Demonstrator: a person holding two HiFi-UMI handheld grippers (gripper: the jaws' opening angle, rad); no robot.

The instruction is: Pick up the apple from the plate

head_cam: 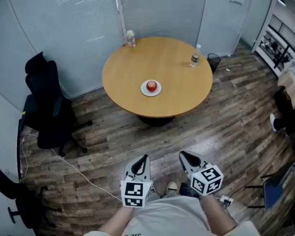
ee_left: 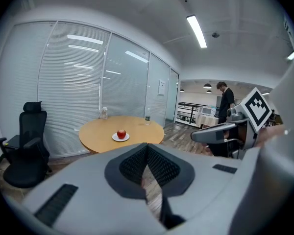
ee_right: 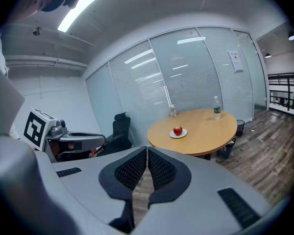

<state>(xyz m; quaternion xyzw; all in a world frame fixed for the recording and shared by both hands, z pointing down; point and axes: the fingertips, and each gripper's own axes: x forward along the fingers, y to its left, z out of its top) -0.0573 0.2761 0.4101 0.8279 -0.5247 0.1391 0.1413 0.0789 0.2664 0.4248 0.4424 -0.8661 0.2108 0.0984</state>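
Note:
A red apple [head_cam: 151, 86] rests on a small white plate [head_cam: 144, 91] near the middle of a round wooden table [head_cam: 177, 63]. Both grippers hang well short of the table, close to the person's body. My left gripper [head_cam: 145, 158] is shut with nothing in it, and my right gripper [head_cam: 183, 155] is shut and empty too. Far ahead in the left gripper view sit the apple [ee_left: 121, 133] and plate [ee_left: 115, 138] beyond the shut left gripper [ee_left: 147, 151]. The right gripper view has the apple [ee_right: 178, 130] ahead of the shut right gripper [ee_right: 147, 153].
A clear bottle [head_cam: 195, 57] stands at the table's right edge and a small jar [head_cam: 131, 38] at its far edge. A black office chair [head_cam: 49, 107] sits left of the table, with a white cable [head_cam: 78, 173] across the wood floor. A person [ee_left: 226, 101] stands in the background.

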